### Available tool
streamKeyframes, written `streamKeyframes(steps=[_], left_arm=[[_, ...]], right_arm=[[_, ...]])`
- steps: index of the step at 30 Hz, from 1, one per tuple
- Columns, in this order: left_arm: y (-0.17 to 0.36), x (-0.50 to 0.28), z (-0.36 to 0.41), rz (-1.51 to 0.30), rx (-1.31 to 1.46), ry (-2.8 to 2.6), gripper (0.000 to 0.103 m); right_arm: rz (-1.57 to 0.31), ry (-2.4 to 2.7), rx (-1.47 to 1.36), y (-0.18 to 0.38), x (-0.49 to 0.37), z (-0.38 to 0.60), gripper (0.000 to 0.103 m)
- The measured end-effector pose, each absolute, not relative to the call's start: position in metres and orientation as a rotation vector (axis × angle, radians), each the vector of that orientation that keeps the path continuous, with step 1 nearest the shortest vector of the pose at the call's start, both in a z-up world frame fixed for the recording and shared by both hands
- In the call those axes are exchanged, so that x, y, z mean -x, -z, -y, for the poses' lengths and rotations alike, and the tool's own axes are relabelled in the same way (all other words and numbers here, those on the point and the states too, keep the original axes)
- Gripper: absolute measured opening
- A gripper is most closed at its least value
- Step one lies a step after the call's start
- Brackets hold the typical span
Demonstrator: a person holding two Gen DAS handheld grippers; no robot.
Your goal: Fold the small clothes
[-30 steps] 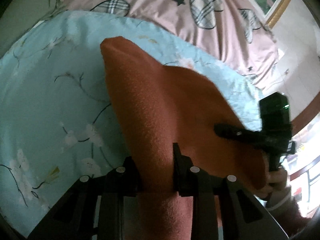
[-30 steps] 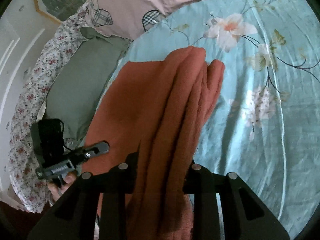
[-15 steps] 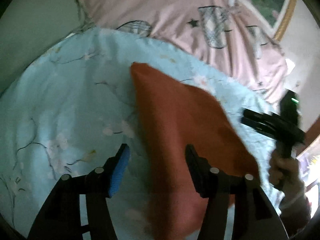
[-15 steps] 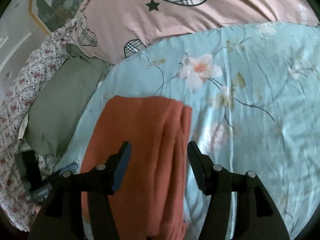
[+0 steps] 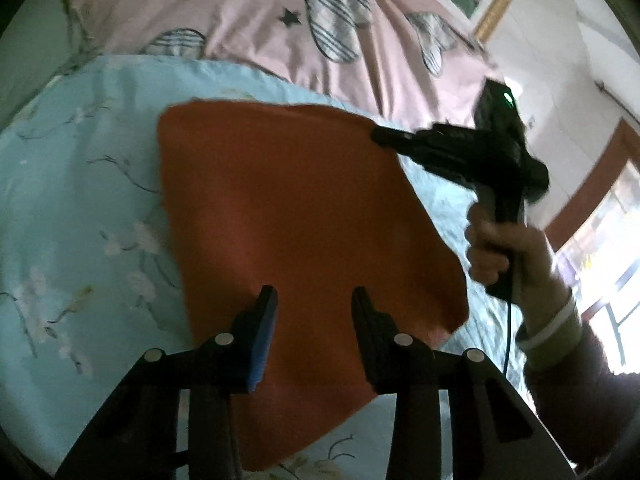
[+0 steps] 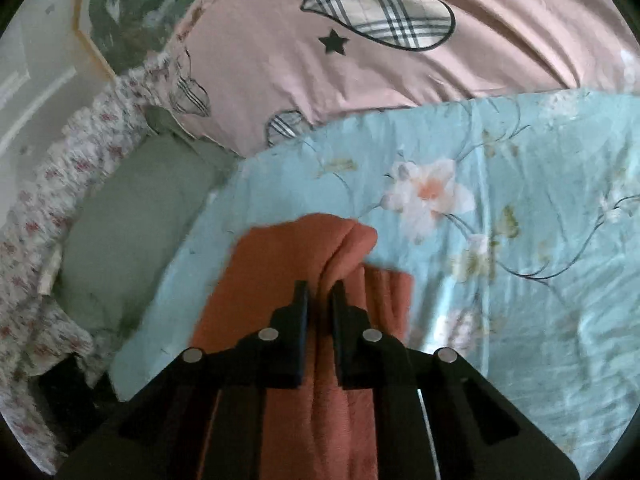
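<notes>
So, going from the biggest thing down:
Bed: a bedspread (image 5: 80, 208) in pale blue with a flower print carries the work; a pink quilt (image 5: 248, 12) with plaid hearts lies at its far side, and a green pillow (image 6: 132, 216) sits off at the edge in the right wrist view.
Garment: an orange-red cloth (image 5: 304, 216) lies on the bedspread, mostly flat, with straight edges and more than one layer showing along the gathered side (image 6: 344, 240).
Progress: at least one fold looks made, judging by the stacked layers; the piece is not yet a compact packet, so I judge another fold and a smoothing remain.
Right gripper (image 6: 320, 296): its fingers are clamped on a bunched far corner of the cloth, lifting it slightly off the bed.
Left gripper (image 5: 312, 300): fingers spread apart above the near part of the cloth, holding nothing.
Other clothes: none visible in either view.
</notes>
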State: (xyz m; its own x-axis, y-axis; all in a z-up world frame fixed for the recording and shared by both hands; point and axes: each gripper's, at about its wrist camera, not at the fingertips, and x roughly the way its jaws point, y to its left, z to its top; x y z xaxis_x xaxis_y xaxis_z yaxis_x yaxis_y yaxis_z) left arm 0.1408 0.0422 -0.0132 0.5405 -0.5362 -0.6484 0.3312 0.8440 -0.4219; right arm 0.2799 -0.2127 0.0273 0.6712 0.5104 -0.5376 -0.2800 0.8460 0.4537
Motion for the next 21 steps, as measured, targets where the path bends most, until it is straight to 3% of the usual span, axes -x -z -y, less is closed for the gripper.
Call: streamKeyframes(steps=[7, 10, 16, 21], left_arm=[[0.041, -0.145, -0.034, -0.915, 0.237, 0.485, 0.031], [0.039, -0.145, -0.033, -0.916, 0.243, 0.479, 0.032], [0.040, -0.142, -0.035, -0.908, 0.268, 0.470, 0.032], [0.040, -0.129, -0.035, -0.906, 0.230, 0.467, 0.032]], right_arm=[[-0.874, -0.364, -0.384, 0.046, -0.308, 0.224, 0.013], [-0.874, -0.319, -0.401, 0.037, -0.300, 0.229, 0.027], [-0.727, -0.453, -0.426, -0.022, -0.221, 0.218, 0.029], [-0.850, -0.436, -0.355, 0.021, -0.184, 0.194, 0.029]])
